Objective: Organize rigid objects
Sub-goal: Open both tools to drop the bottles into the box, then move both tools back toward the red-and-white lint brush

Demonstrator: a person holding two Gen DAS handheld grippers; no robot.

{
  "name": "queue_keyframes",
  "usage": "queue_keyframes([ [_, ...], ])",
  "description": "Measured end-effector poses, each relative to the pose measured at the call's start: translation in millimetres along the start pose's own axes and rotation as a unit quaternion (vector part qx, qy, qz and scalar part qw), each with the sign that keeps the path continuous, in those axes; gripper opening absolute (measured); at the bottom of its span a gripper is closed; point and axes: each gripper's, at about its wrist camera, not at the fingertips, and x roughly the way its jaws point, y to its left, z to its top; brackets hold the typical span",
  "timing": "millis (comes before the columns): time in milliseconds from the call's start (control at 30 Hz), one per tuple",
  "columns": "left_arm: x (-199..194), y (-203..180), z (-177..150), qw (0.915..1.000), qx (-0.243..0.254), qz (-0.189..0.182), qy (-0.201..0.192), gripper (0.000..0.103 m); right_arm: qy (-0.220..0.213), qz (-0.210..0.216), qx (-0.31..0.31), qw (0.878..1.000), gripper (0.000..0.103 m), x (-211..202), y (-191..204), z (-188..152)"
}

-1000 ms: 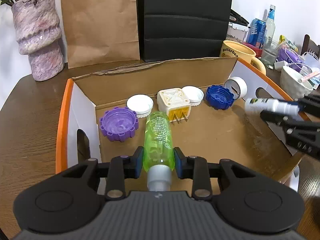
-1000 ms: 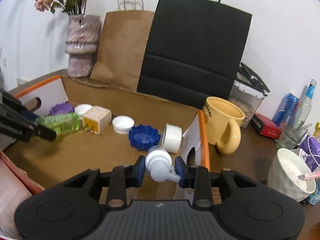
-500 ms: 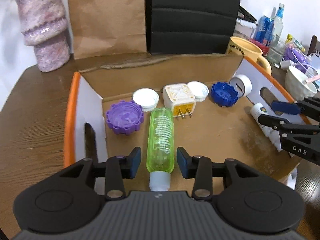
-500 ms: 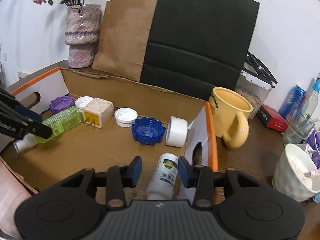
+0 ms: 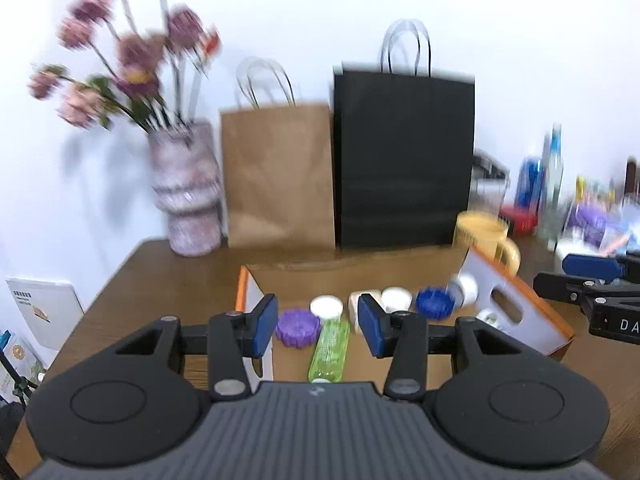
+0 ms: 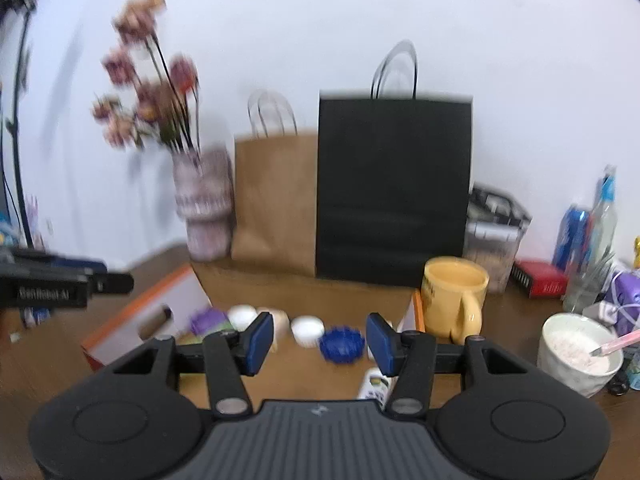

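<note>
Left-wrist view. Far to the left of my left gripper (image 5: pixel 318 326) a vase of flowers (image 5: pixel 186 190) stands on the wooden table (image 5: pixel 176 280), with a brown paper bag (image 5: pixel 278 178) and a black paper bag (image 5: pixel 404 160) behind the box. My left gripper's blue pads stand apart and its jaws are opening, clamped on nothing. Below and ahead of them, inside the open cardboard box (image 5: pixel 516 312), the green bottle (image 5: pixel 330 346) lies lengthwise on the box floor, clear of both pads. Just beyond it, from left to right, lie a purple lid (image 5: pixel 298 326), a white cap (image 5: pixel 326 306), a cream plug adapter (image 5: pixel 356 304) partly hidden by my right pad, a second white cap (image 5: pixel 396 298) and a blue lid (image 5: pixel 434 304). At the far right edge my right gripper (image 5: pixel 592 280) is seen from the side.

Right-wrist view. Its jaws are opening too, with nothing between them. The white bottle (image 6: pixel 374 382) lies on the box floor below my right pad, near the box's right wall; a yellow mug (image 6: pixel 454 298) stands outside that wall.

Both bottles appear set down and released. To finish the step well, I should lift both tools straight away from the box until the pads clear its walls, and avoid sweeping sideways, since either round bottle could roll into the lids.
</note>
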Motion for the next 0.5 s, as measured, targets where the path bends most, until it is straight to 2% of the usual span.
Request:
queue_keyframes([
  [200, -66.1, -8.8, -25.2, 0.9966, -0.026, 0.031, -0.072, 0.046, -0.073, -0.001, 0.011, 0.997, 0.054, -57.9, 14.9, -15.8],
  [267, -90.4, -11.0, -35.3, 0.9951, -0.03, 0.035, -0.087, 0.046, -0.085, 0.002, 0.01, 0.996, 0.062, -76.5, 20.0, -23.3],
  [400, -136.3, -18.1, -59.7, 0.9929, -0.038, 0.041, -0.106, 0.048, -0.103, 0.003, 0.006, 0.995, 0.064, -115.0, 31.0, -43.4],
  [500, -170.4, -26.3, -80.2, 0.9907, -0.028, 0.047, -0.124, 0.049, -0.116, 0.004, 0.001, 0.993, 0.07, -148.5, 42.2, -63.2],
])
